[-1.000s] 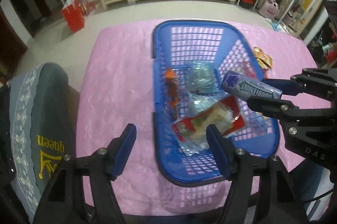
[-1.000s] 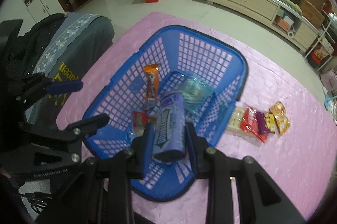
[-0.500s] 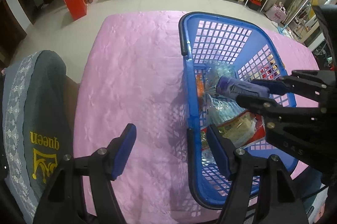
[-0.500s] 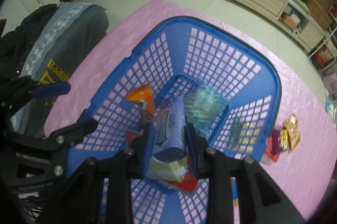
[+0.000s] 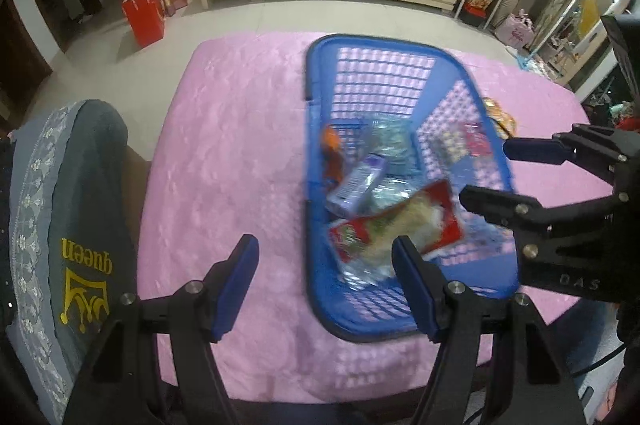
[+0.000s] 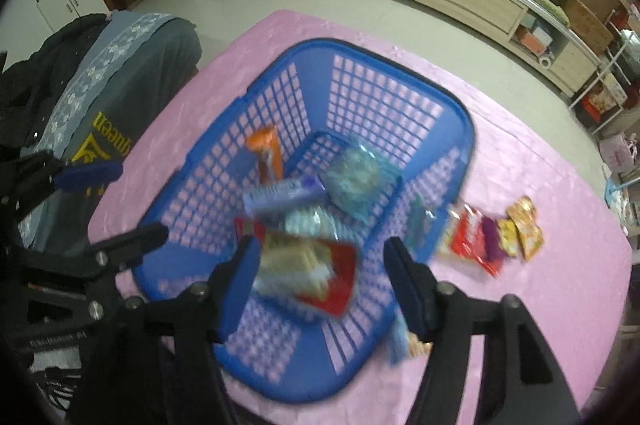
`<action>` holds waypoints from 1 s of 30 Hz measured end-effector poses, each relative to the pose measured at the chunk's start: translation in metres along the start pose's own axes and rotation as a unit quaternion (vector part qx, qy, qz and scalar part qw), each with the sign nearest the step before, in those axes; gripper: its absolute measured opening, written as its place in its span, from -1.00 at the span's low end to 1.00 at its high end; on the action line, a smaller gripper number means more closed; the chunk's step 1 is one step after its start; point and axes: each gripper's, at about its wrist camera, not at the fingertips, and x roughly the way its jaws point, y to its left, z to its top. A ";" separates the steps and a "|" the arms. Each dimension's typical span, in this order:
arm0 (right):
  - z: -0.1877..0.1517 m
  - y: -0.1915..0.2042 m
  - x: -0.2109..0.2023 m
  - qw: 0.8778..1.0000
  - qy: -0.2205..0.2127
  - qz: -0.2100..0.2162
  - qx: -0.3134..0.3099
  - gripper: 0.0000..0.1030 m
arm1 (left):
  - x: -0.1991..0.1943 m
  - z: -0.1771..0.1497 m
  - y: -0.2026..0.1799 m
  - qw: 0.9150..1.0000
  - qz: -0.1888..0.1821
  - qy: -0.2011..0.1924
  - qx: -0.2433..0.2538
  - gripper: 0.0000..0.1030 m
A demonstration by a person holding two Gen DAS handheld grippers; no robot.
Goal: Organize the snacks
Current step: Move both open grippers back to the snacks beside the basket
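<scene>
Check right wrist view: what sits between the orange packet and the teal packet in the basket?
The purple gum pack lies crosswise between the orange packet and the teal packet, inside the blue basket. Right wrist view shows it, blurred.

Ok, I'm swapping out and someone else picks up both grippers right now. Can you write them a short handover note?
Right gripper: jaws opening, nothing between them, above the blue basket.
Left gripper: open, empty, over the basket's near left rim.
In the basket: purple gum pack, lying across the other snacks; orange packet; clear bluish bag; red-edged wafer pack.
Left to do: the small packets lie on the pink cloth right of the basket, plus one pale blue wrapper by its near right corner. Move those in.
</scene>
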 end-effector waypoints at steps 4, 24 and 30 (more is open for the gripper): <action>-0.024 -0.016 -0.024 1.000 -0.008 -0.017 0.012 0.34 | -0.017 -0.009 -0.029 1.000 -0.005 -0.012 0.019 0.37; -0.138 -0.116 -0.074 0.995 -0.005 -0.065 0.076 0.34 | -0.019 -0.038 -0.182 0.993 -0.036 -0.001 0.113 0.37; -0.164 -0.144 -0.062 0.993 0.011 -0.073 0.087 0.53 | 0.000 -0.047 -0.221 0.992 -0.048 0.021 0.114 0.37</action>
